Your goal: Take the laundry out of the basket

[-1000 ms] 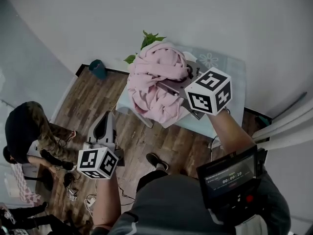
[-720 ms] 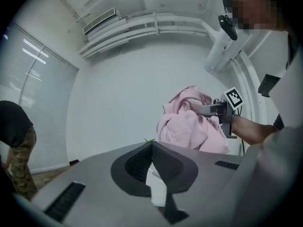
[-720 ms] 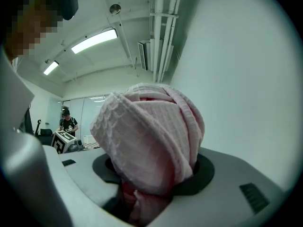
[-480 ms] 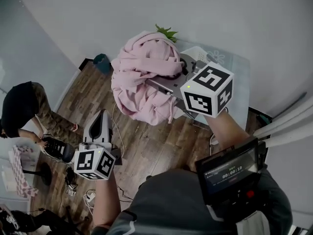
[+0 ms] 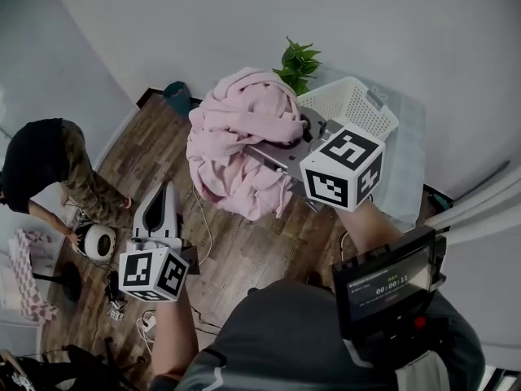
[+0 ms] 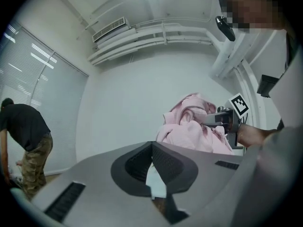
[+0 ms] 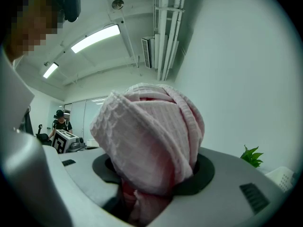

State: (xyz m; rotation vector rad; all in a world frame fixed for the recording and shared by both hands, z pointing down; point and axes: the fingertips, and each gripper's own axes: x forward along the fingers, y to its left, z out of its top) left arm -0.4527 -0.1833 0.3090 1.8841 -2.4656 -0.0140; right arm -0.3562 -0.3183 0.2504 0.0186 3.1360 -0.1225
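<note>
My right gripper (image 5: 281,147) is shut on a bulky pink garment (image 5: 240,149), which hangs in the air over the wooden floor, left of the white laundry basket (image 5: 352,107). The basket stands on a pale table (image 5: 407,165), and what it holds cannot be seen. In the right gripper view the pink garment (image 7: 149,136) bulges out from between the jaws of the right gripper (image 7: 151,176). My left gripper (image 5: 165,194) hangs lower left over the floor, jaws together with nothing in them. The left gripper view shows the pink garment (image 6: 191,126) off to the right.
A green plant (image 5: 298,62) stands behind the basket by the wall. A person in dark clothes (image 5: 41,157) bends over at the left beside a round white object (image 5: 99,240). A teal object (image 5: 177,96) lies by the skirting. Cables trail on the floor.
The right gripper has carried the pink garment leftward off the basket, which now shows uncovered. The left gripper has barely moved. The person at the left has shifted.
</note>
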